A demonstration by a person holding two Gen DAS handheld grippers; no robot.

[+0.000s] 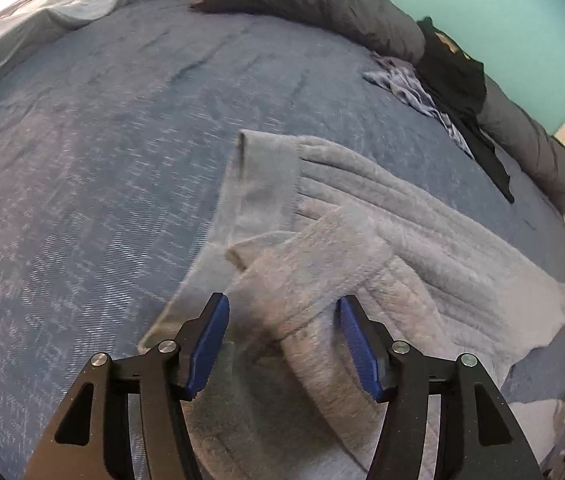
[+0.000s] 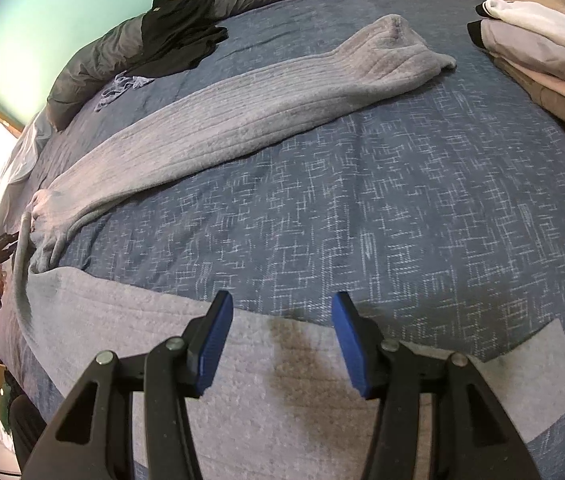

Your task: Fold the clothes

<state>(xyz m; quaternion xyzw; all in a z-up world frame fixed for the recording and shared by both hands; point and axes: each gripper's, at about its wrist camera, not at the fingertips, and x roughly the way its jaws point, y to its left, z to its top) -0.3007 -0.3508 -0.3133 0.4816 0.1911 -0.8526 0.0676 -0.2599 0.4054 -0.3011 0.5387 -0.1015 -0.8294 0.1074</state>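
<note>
Here the grey sweater (image 2: 242, 120) lies mid-fold on the bed (image 2: 402, 220), left gripper (image 1: 282, 344) and right gripper (image 2: 280, 344) both parted, gripping nothing; next likely pinch the sleeve (image 1: 322, 272) edge.

Bedspread (image 2: 402, 208): dark blue, with a white broken-line weave pattern. Ribbed garment (image 2: 242, 112): pale grey. Rolled duvet (image 1: 322, 4): charcoal grey. Heaped clothing (image 2: 178, 36): black. Wall (image 1: 502, 0): turquoise. Fingers (image 2: 214, 344): blue pads on black frames. Folded stack (image 2: 542, 52): white, grey and beige.
</note>
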